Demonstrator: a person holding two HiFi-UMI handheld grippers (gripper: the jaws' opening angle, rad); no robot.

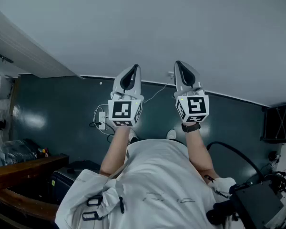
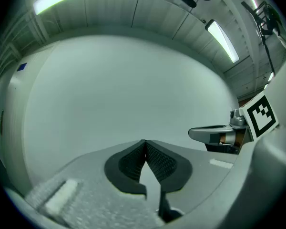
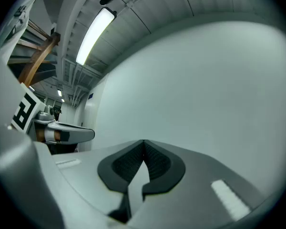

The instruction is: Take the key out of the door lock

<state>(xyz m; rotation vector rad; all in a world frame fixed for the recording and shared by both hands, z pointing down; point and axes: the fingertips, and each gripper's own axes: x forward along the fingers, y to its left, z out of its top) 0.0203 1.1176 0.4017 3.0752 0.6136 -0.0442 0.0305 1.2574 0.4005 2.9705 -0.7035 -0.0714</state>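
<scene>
The left hand-held gripper [image 1: 133,69] and right hand-held gripper [image 1: 179,66] are both closed, empty, facing a pale wall [image 1: 190,23]. No key or lock shows (nothing begun yet, seemingly)

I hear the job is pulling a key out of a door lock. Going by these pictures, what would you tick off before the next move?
1. Key and door lock in sight: not ok. No view shows either, only a plain pale wall.
2. Left hand-held gripper empty: ok. Its jaws are together with nothing between them.
3. Right hand-held gripper empty: ok. Its jaws are together with nothing between them.
4. Jaws open to take a key: not ok. Both are shut.
5. Grippers apart from each other: ok. The head view shows them side by side with a gap.
</scene>
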